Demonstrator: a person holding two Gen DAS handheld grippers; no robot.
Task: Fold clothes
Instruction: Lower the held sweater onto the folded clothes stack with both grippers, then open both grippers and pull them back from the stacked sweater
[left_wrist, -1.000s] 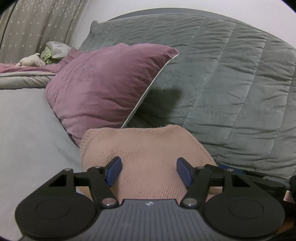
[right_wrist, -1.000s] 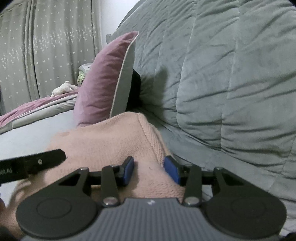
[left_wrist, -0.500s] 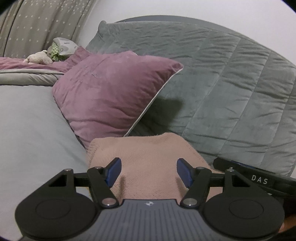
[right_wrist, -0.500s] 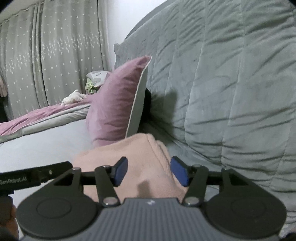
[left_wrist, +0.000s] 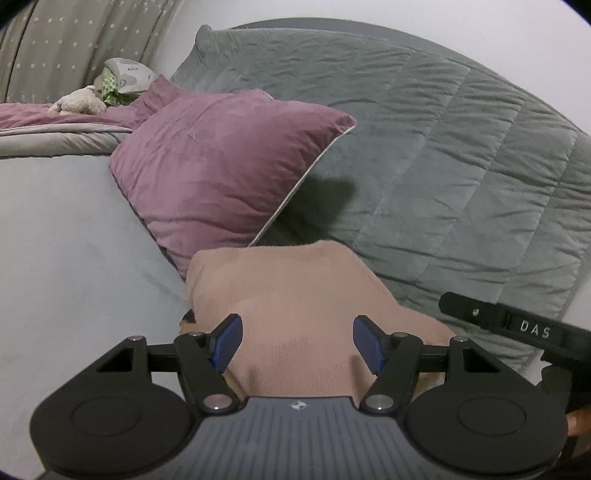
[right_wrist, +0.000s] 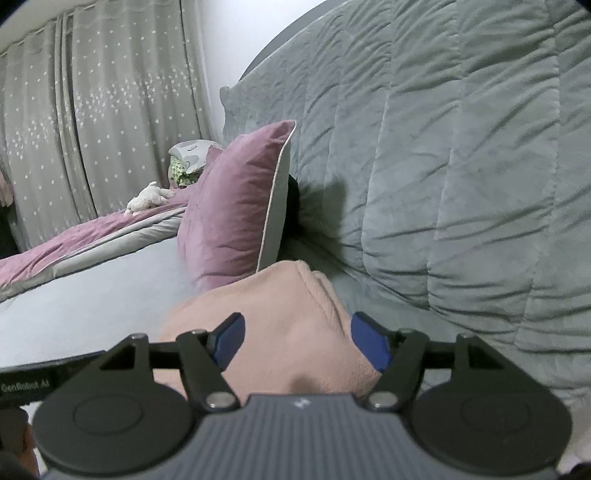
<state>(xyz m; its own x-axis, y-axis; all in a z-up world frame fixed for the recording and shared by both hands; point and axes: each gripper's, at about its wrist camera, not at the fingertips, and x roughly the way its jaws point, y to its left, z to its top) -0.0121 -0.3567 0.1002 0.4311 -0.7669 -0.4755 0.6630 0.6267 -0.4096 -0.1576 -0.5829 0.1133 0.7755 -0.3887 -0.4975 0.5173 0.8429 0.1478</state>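
Sweater lies bundled at frame centre; we hover left tongs and right tongs wide, gripping nothing, likely between folds.

The right gripper has its blue fingers wide apart over a folded pink sweater. A purple pillow leans on the gray quilt behind it.

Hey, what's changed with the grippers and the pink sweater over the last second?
The right gripper has opened: its jaws were nearly closed on the pink sweater and now stand wide, so it let go. Both grippers have drawn back a little, and more of the purple pillow and curtain shows. The left gripper stays open over the sweater, which stays folded on the bed.
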